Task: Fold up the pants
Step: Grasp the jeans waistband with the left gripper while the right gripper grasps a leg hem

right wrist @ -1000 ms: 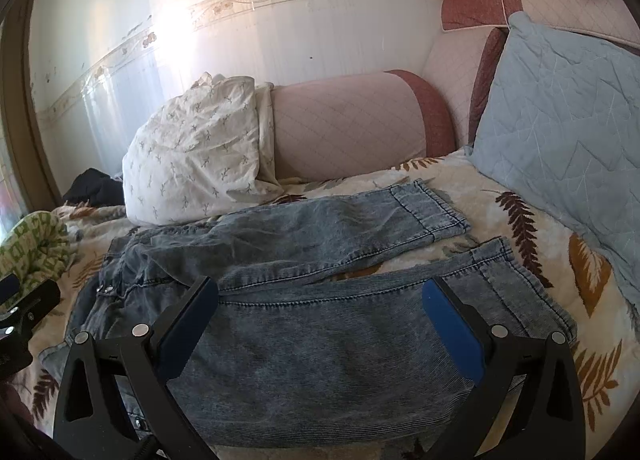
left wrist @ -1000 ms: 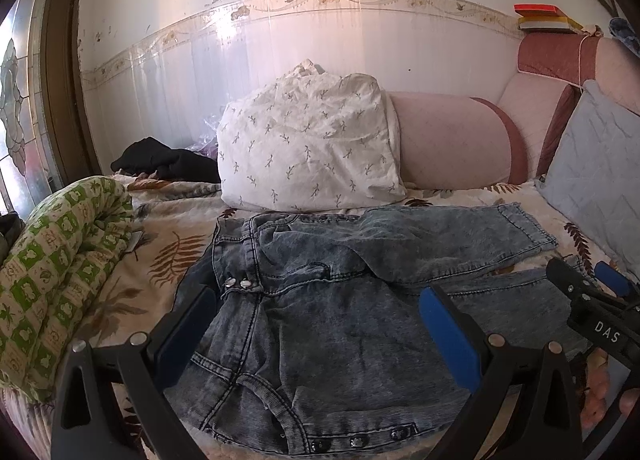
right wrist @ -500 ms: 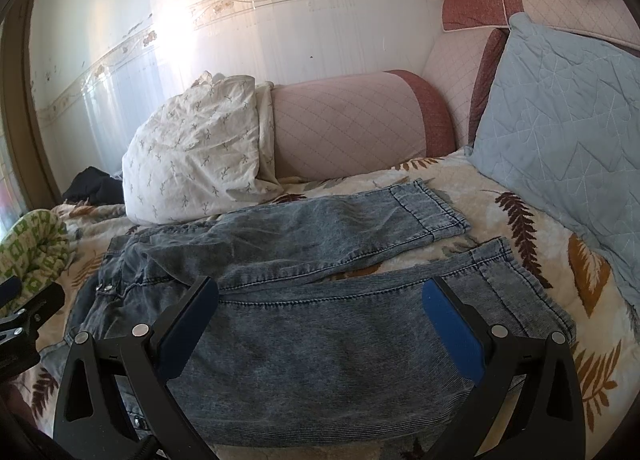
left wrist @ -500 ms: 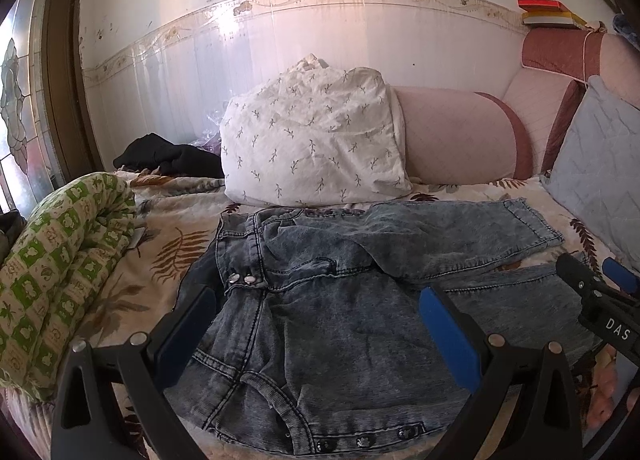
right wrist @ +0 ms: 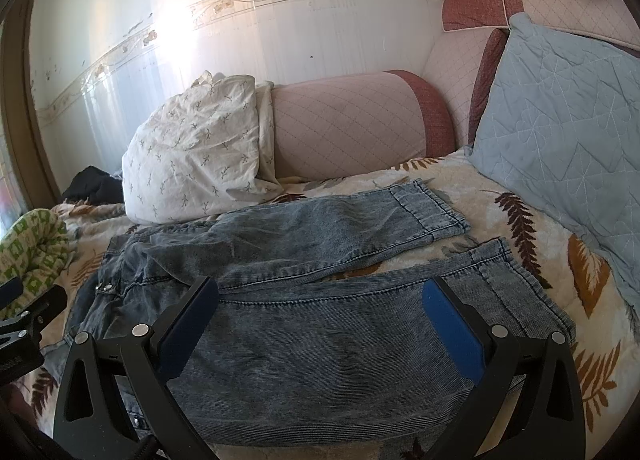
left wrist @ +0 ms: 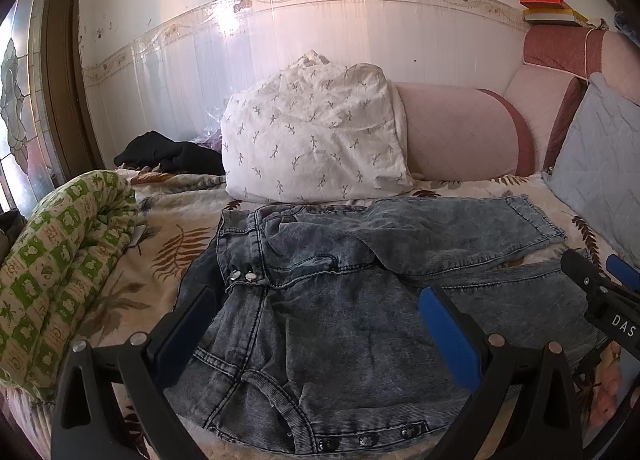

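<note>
Blue-grey denim pants (left wrist: 340,300) lie spread flat on the bed, waistband at the left, both legs running to the right; they also show in the right wrist view (right wrist: 320,324). My left gripper (left wrist: 316,324) is open and empty, hovering over the waist and hip area. My right gripper (right wrist: 320,320) is open and empty, hovering over the near leg. The far leg's cuff (right wrist: 432,207) and near leg's cuff (right wrist: 516,284) lie apart. The right gripper's body (left wrist: 600,300) shows at the right edge of the left wrist view.
A white patterned pillow (left wrist: 316,131) and pink bolster (left wrist: 456,131) lie behind the pants. A grey-blue cushion (right wrist: 568,131) stands at the right. A rolled green quilt (left wrist: 60,252) lies at the left. Dark clothing (left wrist: 168,153) sits by the wall.
Both grippers have drawn back and risen slightly, so the pants sit a little lower and farther in view. Jaws stay open. The pants have not moved.
</note>
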